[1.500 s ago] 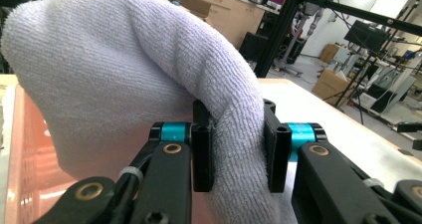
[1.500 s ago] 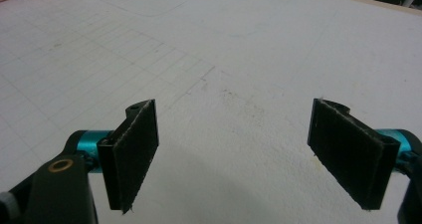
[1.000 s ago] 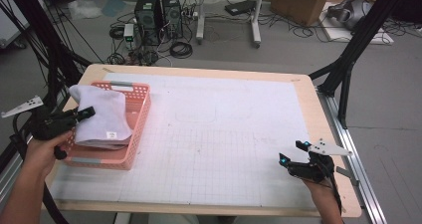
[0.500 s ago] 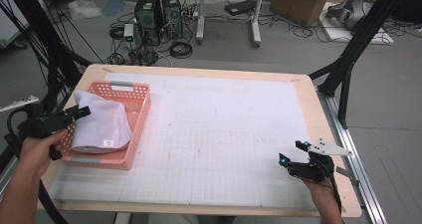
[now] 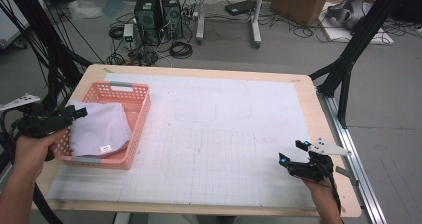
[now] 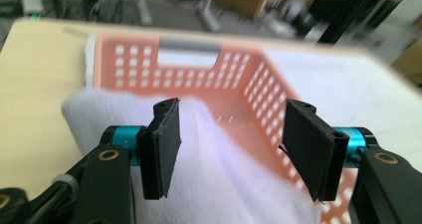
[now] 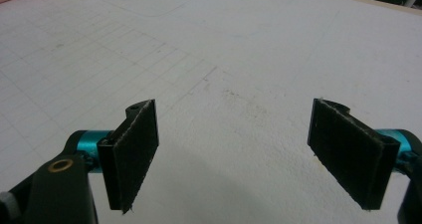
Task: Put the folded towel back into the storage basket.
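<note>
Your left gripper (image 5: 74,113) has just been opening: jaws spread, nothing pinched, sitting at the near-left rim of the pink basket (image 5: 142,112), so the white cloth (image 5: 99,132) reads as dropped in on purpose, one edge draped over that rim. Your right gripper (image 5: 289,153) is parked with jaws spread, empty, over the grid mat (image 5: 224,134), well clear. The basket floor under the cloth is hidden, and the left gripper view is blurred past the basket's far wall.

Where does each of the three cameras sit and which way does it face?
High view: above the near table edge, facing forward and down; both forearms enter from below.
Left gripper view: rides the left gripper, looking between open fingers at the white folded cloth in the pink plastic basket.
Right gripper view: rides the right gripper, facing the white gridded mat.
Shared: high and left views both show basket and cloth.
</note>
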{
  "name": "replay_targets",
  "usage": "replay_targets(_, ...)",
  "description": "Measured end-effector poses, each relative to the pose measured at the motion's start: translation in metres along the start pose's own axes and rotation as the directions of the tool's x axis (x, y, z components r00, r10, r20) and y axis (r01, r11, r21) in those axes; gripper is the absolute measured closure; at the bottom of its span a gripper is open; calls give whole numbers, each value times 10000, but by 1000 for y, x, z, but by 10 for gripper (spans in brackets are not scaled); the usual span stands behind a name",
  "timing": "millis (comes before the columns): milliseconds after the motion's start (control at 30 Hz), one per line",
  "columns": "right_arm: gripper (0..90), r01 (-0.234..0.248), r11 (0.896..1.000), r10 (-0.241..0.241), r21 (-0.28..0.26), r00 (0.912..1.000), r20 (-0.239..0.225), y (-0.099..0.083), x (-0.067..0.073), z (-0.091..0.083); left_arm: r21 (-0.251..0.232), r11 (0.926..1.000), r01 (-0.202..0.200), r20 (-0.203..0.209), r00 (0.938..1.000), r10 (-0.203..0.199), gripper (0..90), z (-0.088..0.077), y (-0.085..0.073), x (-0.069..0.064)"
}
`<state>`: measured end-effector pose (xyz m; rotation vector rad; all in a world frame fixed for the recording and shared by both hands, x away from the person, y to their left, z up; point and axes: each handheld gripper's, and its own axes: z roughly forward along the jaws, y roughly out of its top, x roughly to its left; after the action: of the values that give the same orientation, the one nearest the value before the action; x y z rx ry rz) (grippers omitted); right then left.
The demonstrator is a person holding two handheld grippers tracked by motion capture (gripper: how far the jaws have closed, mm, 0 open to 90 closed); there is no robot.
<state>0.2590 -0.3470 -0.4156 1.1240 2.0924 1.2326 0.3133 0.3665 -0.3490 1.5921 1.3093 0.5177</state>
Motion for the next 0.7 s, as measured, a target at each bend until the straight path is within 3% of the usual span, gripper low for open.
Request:
replay_targets(67,189,9,10000,-9,1,10000,-22,0,0,0,373,9989,-296,-887,9955,329,399,5,-2,-3)
replay_targets(133,189,2,10000,-2,0,10000,-20,0,0,0,595,9979,-271,-1325,9906,348,397,9,-4,-3)
replay_targets(400,189,-57,10000,57,28,10000,-20,0,0,0,1578,9873,-178,-1593,9863,433,394,24,-9,-1)
replay_targets(533,189,1,10000,-1,51,10000,-51,0,1,1,2240,9746,21,-2013,9785,441,408,33,-8,0)
replay_targets(600,189,-1,10000,1,40,10000,-30,0,0,1,2276,9738,-28,-2091,9765,517,411,37,-6,-1)
replay_targets(700,189,-53,10000,53,57,10000,-54,0,1,2,2606,9655,14,-2254,9724,594,402,46,-3,-3)
